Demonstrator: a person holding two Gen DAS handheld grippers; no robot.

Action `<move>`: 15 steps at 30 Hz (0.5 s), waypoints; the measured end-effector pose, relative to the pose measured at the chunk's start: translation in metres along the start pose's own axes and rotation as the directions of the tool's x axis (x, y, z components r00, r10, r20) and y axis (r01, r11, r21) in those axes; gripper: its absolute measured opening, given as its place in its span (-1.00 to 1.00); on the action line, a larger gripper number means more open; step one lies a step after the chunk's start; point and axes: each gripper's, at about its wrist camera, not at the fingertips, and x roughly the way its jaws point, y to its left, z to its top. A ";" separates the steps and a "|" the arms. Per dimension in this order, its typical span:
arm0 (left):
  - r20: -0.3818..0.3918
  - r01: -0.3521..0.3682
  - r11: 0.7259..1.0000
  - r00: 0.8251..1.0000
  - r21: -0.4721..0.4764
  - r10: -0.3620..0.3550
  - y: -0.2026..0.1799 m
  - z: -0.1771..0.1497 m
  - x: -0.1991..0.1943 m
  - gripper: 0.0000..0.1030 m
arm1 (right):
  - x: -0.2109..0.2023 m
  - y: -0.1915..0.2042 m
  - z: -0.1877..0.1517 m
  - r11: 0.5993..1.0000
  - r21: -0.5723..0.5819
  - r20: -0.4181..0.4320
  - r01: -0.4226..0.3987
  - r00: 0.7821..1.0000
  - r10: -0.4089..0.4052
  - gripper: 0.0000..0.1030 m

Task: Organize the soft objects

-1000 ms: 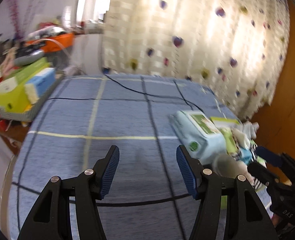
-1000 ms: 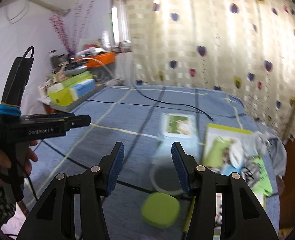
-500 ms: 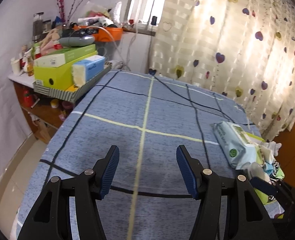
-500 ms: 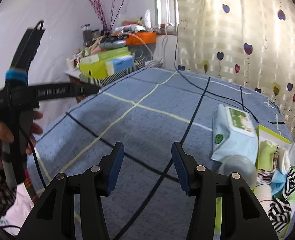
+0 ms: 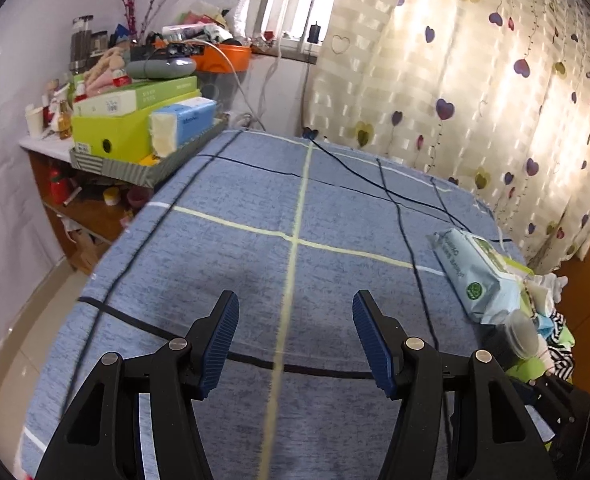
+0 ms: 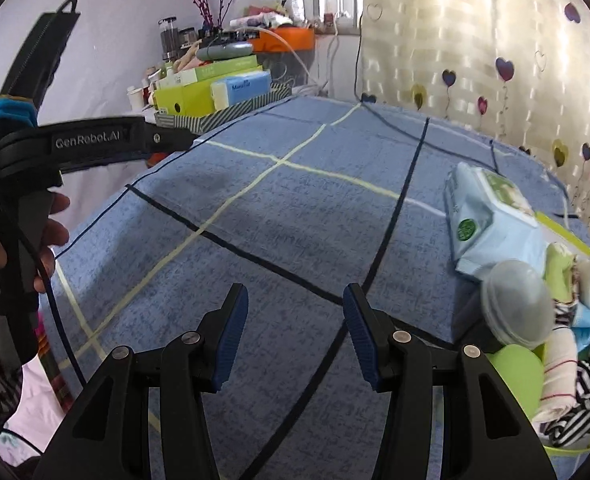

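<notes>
Blue checked bed point(image 5: 255, 220) fills both views. Pile of soft clothes point(image 6: 575, 340) sits at its right edge w/ wipes pack point(image 6: 491, 216) just beside. Left gripper point(image 5: 295, 332) & right gripper point(image 6: 295, 320) hover over bare bedcover, jaws apart, nothing between.

Right of the wipes pack point(image 6: 491, 220): heap of clothes point(image 6: 575, 344), with a lidded cup point(image 6: 515, 304) just in front.
</notes>
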 end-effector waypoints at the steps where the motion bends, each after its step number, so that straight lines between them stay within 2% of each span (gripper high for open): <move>1: -0.002 0.006 1.000 1.000 0.002 -0.006 -0.003 -0.001 0.002 0.15 | -0.006 -0.004 -0.001 1.000 -0.003 0.014 0.024 1.000 -0.024 -0.02; 7: -0.051 0.100 0.994 0.994 0.053 -0.097 -0.038 -0.009 0.019 0.15 | -0.029 -0.041 -0.016 0.990 0.108 0.021 0.090 0.995 -0.093 -0.02; 10: -0.066 0.137 0.990 0.989 0.045 -0.134 -0.048 -0.014 0.026 0.14 | -0.033 -0.051 -0.021 0.987 0.118 0.012 0.106 0.994 -0.108 -0.02; 15: -0.090 0.137 0.989 0.987 0.047 -0.133 -0.049 -0.020 0.036 0.14 | -0.029 -0.057 -0.018 0.988 0.122 0.030 0.092 0.995 -0.096 -0.02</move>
